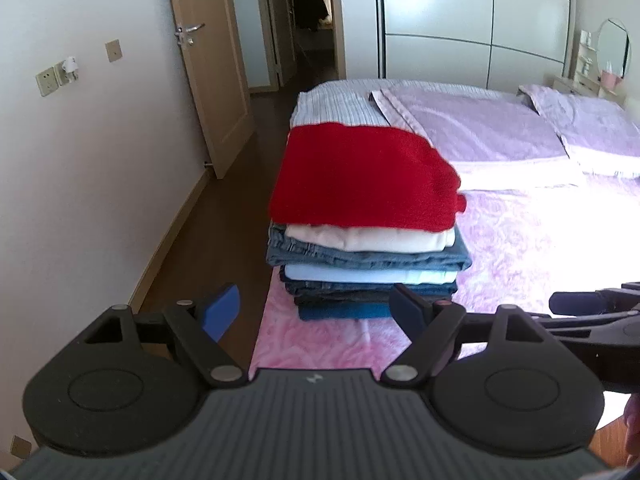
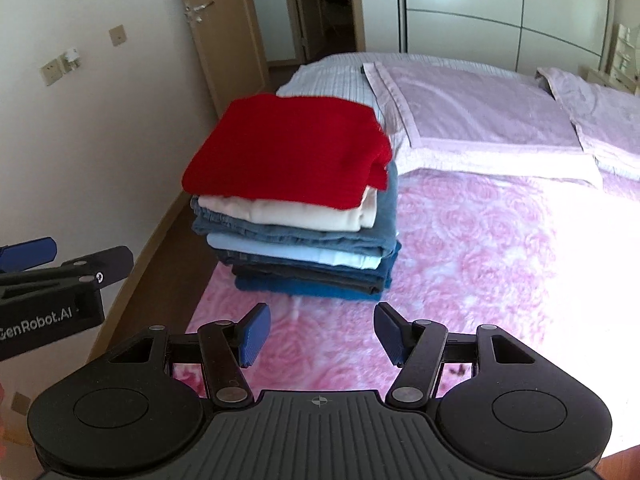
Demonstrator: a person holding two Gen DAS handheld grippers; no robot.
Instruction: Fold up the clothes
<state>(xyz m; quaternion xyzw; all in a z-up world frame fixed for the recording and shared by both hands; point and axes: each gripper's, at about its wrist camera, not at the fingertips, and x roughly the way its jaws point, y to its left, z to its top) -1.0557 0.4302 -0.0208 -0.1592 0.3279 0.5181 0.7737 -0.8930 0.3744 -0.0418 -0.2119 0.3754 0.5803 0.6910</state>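
A stack of folded clothes (image 1: 368, 264) (image 2: 304, 248) stands on the pink bedspread near the bed's left edge. On top lies a folded red sweater (image 1: 360, 176) (image 2: 288, 152), with a cream garment, jeans and light blue and dark blue pieces under it. My left gripper (image 1: 316, 308) is open in front of the stack, its blue pads apart and holding nothing. My right gripper (image 2: 320, 334) is open too, just short of the stack's base, empty. Each gripper shows at the edge of the other's view.
The pink bedspread (image 2: 480, 280) spreads to the right, bright with sunlight. Lilac pillows (image 2: 472, 116) lie at the head of the bed. A wooden floor strip (image 1: 208, 240) runs between bed and white wall. An open door (image 1: 208, 60) and wardrobe (image 1: 460, 20) stand behind.
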